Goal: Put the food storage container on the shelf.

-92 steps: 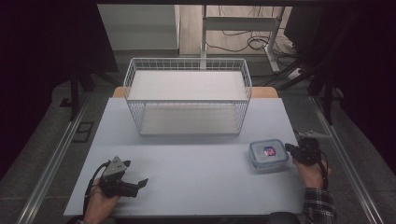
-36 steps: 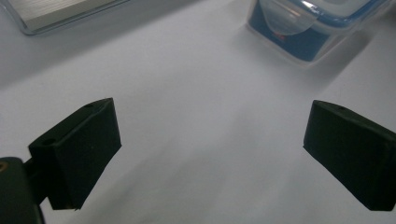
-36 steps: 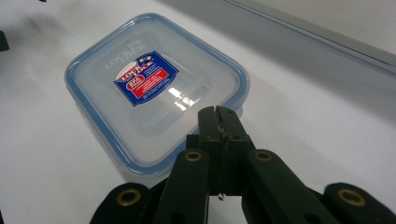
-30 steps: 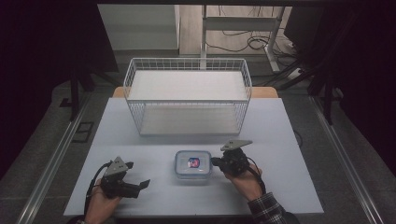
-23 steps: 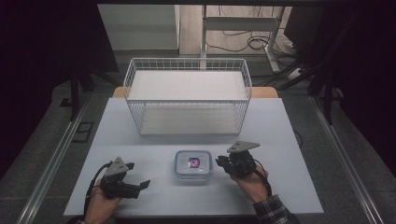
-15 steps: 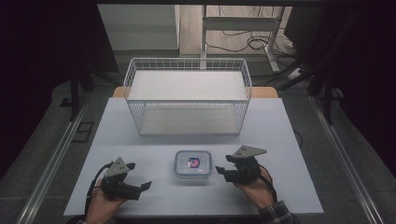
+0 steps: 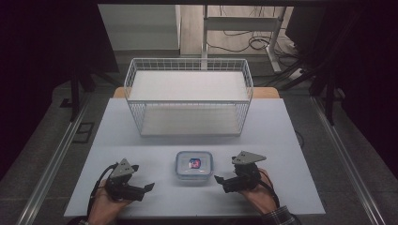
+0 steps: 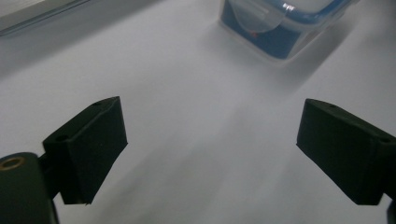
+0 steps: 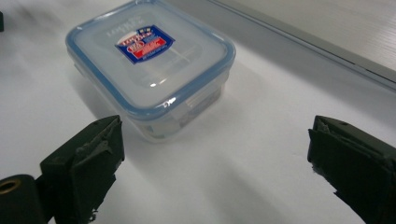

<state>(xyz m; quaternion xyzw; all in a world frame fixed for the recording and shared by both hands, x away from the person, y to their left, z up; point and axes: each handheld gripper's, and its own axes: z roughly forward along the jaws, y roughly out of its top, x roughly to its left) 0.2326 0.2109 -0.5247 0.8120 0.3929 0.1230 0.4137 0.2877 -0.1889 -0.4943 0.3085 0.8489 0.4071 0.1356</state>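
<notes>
High view: the box sits on the bench between the left tool and the right tool, in front of the wire basket.
Left tool view: jaws spread, box ahead, apart.
Right tool view: jaws have just been opening, now spread, nothing between them; box just ahead.

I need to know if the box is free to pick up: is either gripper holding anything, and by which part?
Nothing is held: the container sits free on the table between the open left gripper and right gripper.
</notes>
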